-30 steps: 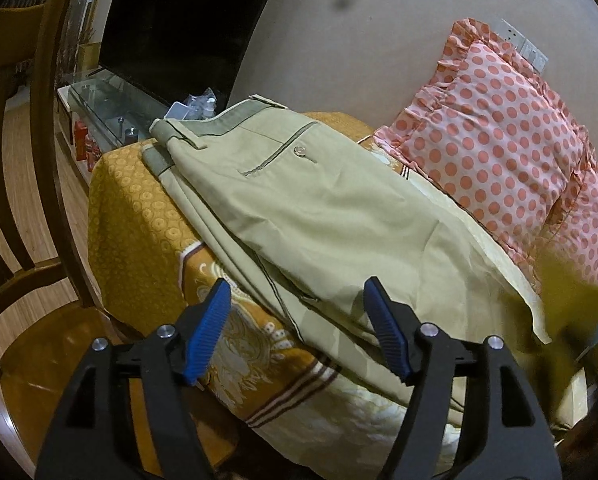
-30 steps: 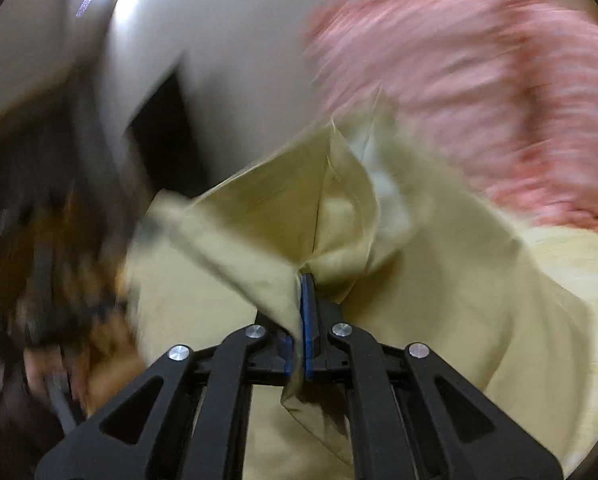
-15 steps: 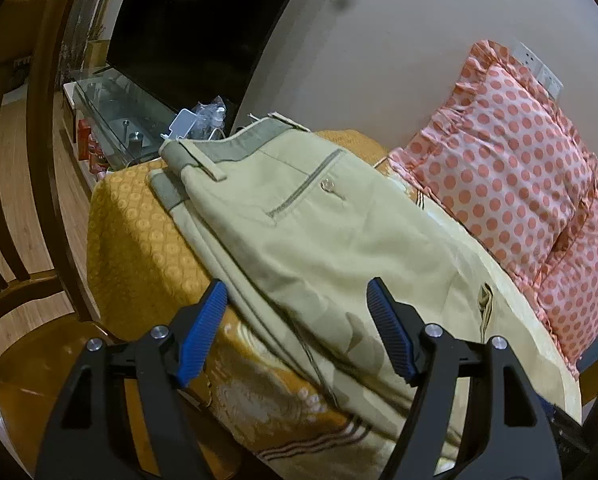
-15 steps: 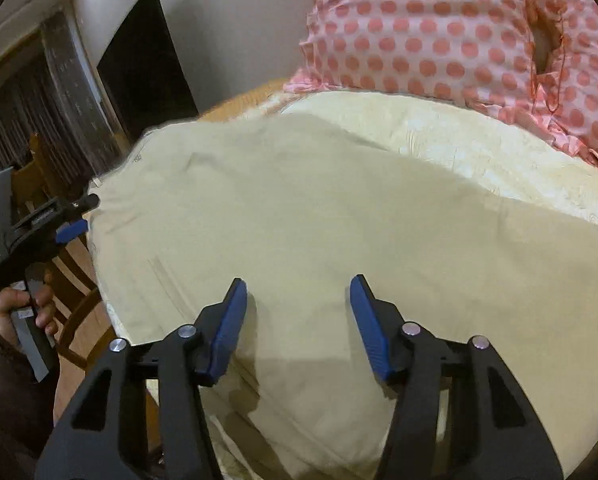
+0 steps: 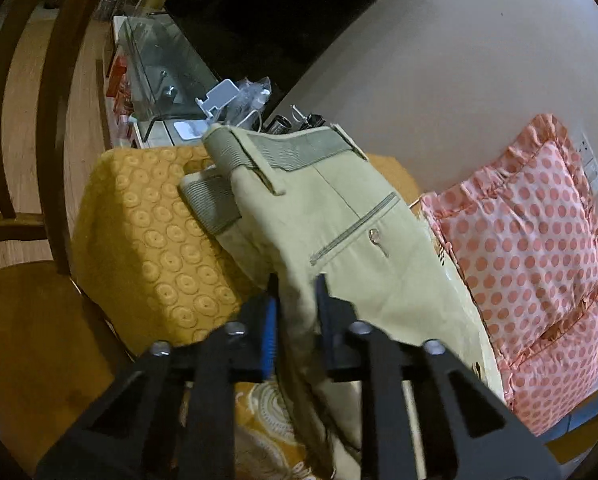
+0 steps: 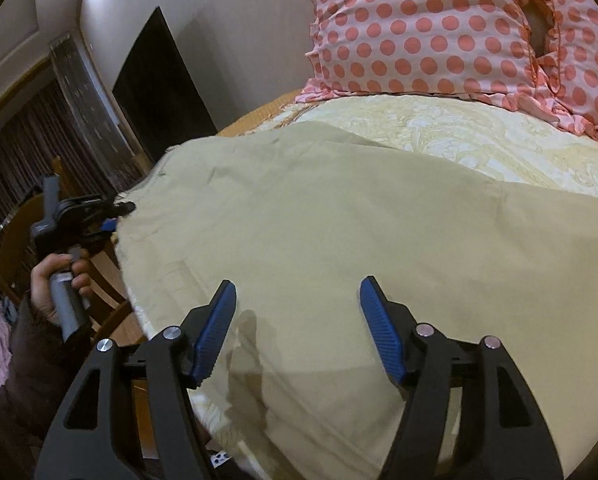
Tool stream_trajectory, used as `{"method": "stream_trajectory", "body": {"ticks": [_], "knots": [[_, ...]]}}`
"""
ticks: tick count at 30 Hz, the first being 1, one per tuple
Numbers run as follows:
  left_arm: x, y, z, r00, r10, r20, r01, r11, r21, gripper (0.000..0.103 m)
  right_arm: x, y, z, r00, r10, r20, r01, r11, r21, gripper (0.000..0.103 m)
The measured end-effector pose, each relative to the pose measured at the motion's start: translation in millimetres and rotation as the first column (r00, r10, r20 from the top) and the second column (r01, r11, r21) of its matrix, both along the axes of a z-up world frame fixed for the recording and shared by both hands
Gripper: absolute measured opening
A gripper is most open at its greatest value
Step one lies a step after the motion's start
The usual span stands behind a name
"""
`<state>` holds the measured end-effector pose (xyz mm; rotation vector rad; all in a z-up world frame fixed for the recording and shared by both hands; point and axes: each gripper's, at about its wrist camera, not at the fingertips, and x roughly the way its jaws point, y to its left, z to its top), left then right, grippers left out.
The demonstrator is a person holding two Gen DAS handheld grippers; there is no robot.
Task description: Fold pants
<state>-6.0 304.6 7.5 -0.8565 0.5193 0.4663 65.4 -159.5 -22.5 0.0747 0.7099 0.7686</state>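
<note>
Khaki pants lie folded across a yellow bedspread, beside a polka-dot pillow. L gripper is pinched narrow on a fold of the pants' near edge; R gripper hovers w/ jaws wide over the flat cloth.

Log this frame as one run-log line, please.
phase: fold pants | left gripper: shut on khaki pants edge | right gripper: open above pants, holding nothing | polka-dot pillow behind
</note>
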Motion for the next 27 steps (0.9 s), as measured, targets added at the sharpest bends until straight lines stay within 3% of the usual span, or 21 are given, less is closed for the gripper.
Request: {"method": "stream_trajectory", "body": {"ticks": [1, 2, 4, 7, 9, 11, 13, 14, 17, 18, 21, 24, 25, 27], "knots": [[4.8, -5.3, 6.1, 1.000, -0.009, -0.021, 0.010, 0.999, 0.051, 0.008, -2.6, -6.3, 1.6, 1.000, -0.004, 0.004, 0.004, 1.000, 0.010, 0.066], [13.4, -19.5, 21.9, 0.998, -0.029, -0.061, 0.038, 0.986, 0.165, 0.008, -4.1, -11.0, 2.8, 1.000, -0.009, 0.007, 0.009, 1.000, 0.018, 0.066], [21.3, -42.2, 47.0, 0.995, -0.078, -0.067, 0.095, 0.952, 0.292, 0.007, -9.7, -31.4, 6.5, 0.999, -0.041, 0.022, 0.040, 0.998, 0.056, 0.067], [35.5, -100.7, 102.0, 0.972, -0.233, -0.036, 0.220, 0.846, 0.486, 0.006, -12.9, -70.6, 12.1, 0.992, -0.125, 0.032, 0.120, 0.984, 0.129, 0.068], [44.5, -155.3, 131.0, 0.926, -0.376, -0.036, 0.325, 0.744, 0.584, 0.006, -14.1, -101.3, 13.5, 0.979, -0.205, 0.026, 0.197, 0.964, 0.178, 0.068], [44.8, -228.7, 148.0, 0.832, -0.553, -0.049, 0.436, 0.596, 0.674, 0.006, -15.4, -127.2, 12.9, 0.962, -0.273, 0.008, 0.265, 0.939, 0.218, 0.068], [39.1, -280.0, 146.2, 0.731, -0.678, -0.076, 0.522, 0.484, 0.703, 0.006, -17.6, -156.9, 11.2, 0.939, -0.343, -0.022, 0.336, 0.903, 0.269, 0.068], [34.1, -315.6, 136.6, 0.654, -0.748, -0.116, 0.578, 0.394, 0.715, 0.006, -19.2, -169.8, 10.3, 0.929, -0.369, -0.038, 0.363, 0.884, 0.294, 0.068], [27.0, -384.6, 85.2, 0.485, -0.828, -0.282, 0.710, 0.184, 0.679, 0.007, -24.0, -206.0, 4.9, 0.901, -0.425, -0.091, 0.427, 0.826, 0.368, 0.068], [26.7, -395.5, 67.0, 0.450, -0.832, -0.325, 0.743, 0.147, 0.653, 0.007, -24.4, -217.1, 1.9, 0.895, -0.430, -0.121, 0.441, 0.805, 0.397, 0.068], [20.8, -410.0, 23.6, 0.371, -0.837, -0.402, 0.810, 0.080, 0.581, 0.007, -15.9, -237.7, -7.2, 0.892, -0.401, -0.211, 0.452, 0.767, 0.455, 0.068], [9.7, -405.8, 19.6, 0.364, -0.844, -0.393, 0.804, 0.072, 0.590, 0.008, 3.1, -235.3, -13.5, 0.900, -0.319, -0.297, 0.431, 0.759, 0.488, 0.068], [5.8, -403.2, 22.2, 0.352, -0.855, -0.380, 0.806, 0.070, 0.588, 0.008, 7.5, -232.7, -16.2, 0.900, -0.300, -0.316, 0.425, 0.760, 0.491, 0.068], [-3.4, -395.2, 33.3, 0.303, -0.889, -0.343, 0.815, 0.056, 0.577, 0.008, 18.2, -222.9, -19.6, 0.898, -0.261, -0.354, 0.415, 0.770, 0.484, 0.068]]}}
